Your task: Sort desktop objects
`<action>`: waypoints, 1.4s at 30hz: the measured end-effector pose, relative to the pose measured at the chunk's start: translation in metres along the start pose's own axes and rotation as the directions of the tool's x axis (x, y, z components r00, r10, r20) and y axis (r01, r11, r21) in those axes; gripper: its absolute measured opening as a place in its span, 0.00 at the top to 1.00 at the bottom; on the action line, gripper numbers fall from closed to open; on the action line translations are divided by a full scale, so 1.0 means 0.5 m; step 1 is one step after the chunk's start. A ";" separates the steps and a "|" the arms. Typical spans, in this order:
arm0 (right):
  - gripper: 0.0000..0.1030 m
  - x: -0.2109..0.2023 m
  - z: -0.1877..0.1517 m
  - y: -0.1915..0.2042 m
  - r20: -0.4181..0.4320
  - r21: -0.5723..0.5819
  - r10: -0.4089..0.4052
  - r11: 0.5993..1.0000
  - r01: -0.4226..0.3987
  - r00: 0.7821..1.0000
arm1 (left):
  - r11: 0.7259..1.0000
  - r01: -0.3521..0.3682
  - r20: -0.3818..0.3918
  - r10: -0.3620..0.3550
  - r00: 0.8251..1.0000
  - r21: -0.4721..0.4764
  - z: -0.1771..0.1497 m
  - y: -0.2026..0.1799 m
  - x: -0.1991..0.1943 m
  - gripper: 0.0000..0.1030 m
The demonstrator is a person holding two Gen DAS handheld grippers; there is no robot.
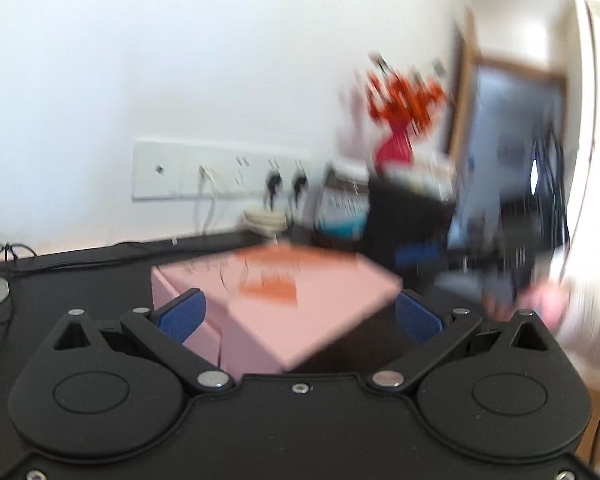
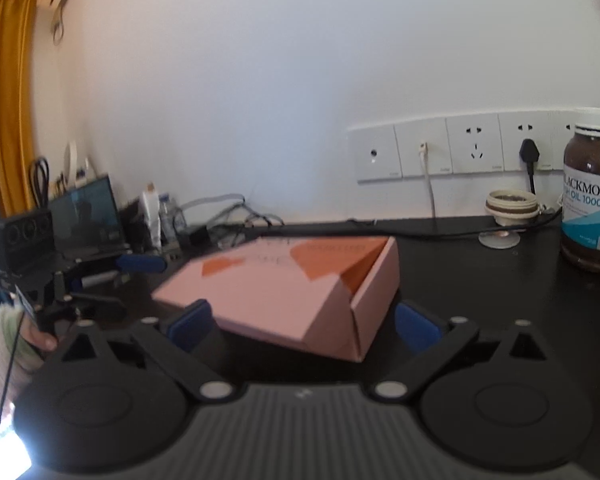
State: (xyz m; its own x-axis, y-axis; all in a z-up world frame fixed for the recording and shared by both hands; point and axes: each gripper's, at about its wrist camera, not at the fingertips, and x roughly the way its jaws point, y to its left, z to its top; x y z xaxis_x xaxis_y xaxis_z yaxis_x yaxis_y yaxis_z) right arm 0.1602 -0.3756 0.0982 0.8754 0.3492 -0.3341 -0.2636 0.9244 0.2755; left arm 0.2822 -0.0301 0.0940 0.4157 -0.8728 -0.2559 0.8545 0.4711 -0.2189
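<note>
Right gripper [image 2: 302, 326], blue-padded: I am seeing its jaws standing wide, gripping nothing. Flat pink cardboard box with orange print [image 2: 288, 280] is lying between them on the black desk [image 2: 480, 280]. Left gripper [image 1: 300, 314] likewise spread, empty. Brown supplement jar [image 2: 592, 192] is standing at two o'clock.

Left wrist view smeared: red flowers [image 1: 404, 100] at one o'clock indistinct. Right wrist view: brown bottle [image 2: 592, 192] cut off at three o'clock.

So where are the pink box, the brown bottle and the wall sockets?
pink box [image 2: 284, 292]: right wrist view, top face.
brown bottle [image 2: 592, 196]: right wrist view, label.
wall sockets [image 2: 476, 150]: right wrist view, middle plate.
</note>
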 end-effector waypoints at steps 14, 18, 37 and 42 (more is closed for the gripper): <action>0.01 0.143 0.025 -0.022 0.009 0.141 -0.068 0.988 0.066 0.998 | 0.960 -0.232 -0.029 0.231 0.973 -0.154 0.005 0.053 0.095 0.00; 0.01 0.163 0.006 -0.035 -0.005 0.162 -0.073 0.984 0.073 0.997 | 0.958 -0.249 -0.031 0.247 0.968 -0.143 -0.002 0.056 0.102 0.00; 0.01 0.163 -0.017 -0.052 -0.035 0.222 -0.078 0.971 0.084 0.996 | 0.947 -0.298 -0.073 0.291 0.954 -0.121 -0.028 0.066 0.120 0.00; 0.01 0.172 -0.022 -0.056 -0.077 0.215 -0.118 0.968 0.132 0.990 | 0.943 -0.327 -0.093 0.320 0.943 -0.071 -0.033 0.056 0.128 0.00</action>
State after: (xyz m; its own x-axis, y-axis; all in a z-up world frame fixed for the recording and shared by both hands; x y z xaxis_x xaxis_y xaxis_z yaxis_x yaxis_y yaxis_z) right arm 0.2383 -0.3695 0.0517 0.8669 0.2482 -0.4324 -0.0524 0.9078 0.4160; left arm 0.3276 -0.0709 0.0558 0.6362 -0.6605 -0.3988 0.6475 0.7381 -0.1896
